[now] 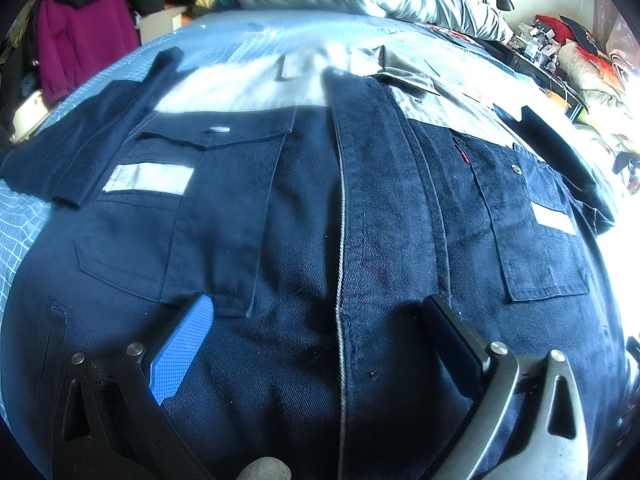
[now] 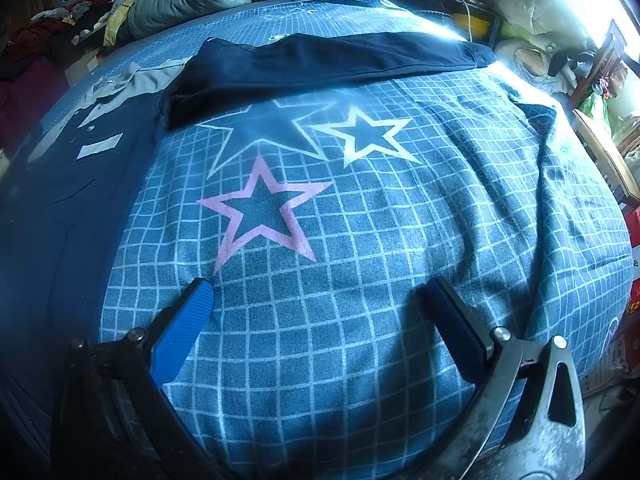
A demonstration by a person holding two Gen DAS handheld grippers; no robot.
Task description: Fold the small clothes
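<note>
Now the bed cover (image 2: 360, 240) is the largest thing: a soft blue fabric with a white grid and printed stars, a little wrinkled toward its right side. On it the navy work shirt (image 1: 304, 208) lies spread flat with the front up, occupying the left part of the bed in the right wrist view, and its right sleeve (image 2: 320, 60) stretches far out sideways over the cover. The cloth looks like a firm cotton twill, rather stiff, with a grey yoke (image 1: 240, 84) at the shoulders, a straight button placket (image 1: 344, 184) down the middle, two square chest pockets with flaps, and pale reflective strips (image 1: 150, 178) on them. The left gripper (image 1: 316, 320) hangs just above the lower front of the shirt with its jaws wide apart and nothing between them; the right gripper (image 2: 320, 304) is also spread and empty, over bare cover beside the shirt. I judge the folding is not yet begun. A good first step would be to take the long sleeve near its cuff, pinch only one layer cleanly, and bring it across the chest, keeping the placket straight. Because the twill is thick, the crease will probably need pressing flat, and the pocket flaps can catch the blue pads (image 1: 180, 352).
</note>
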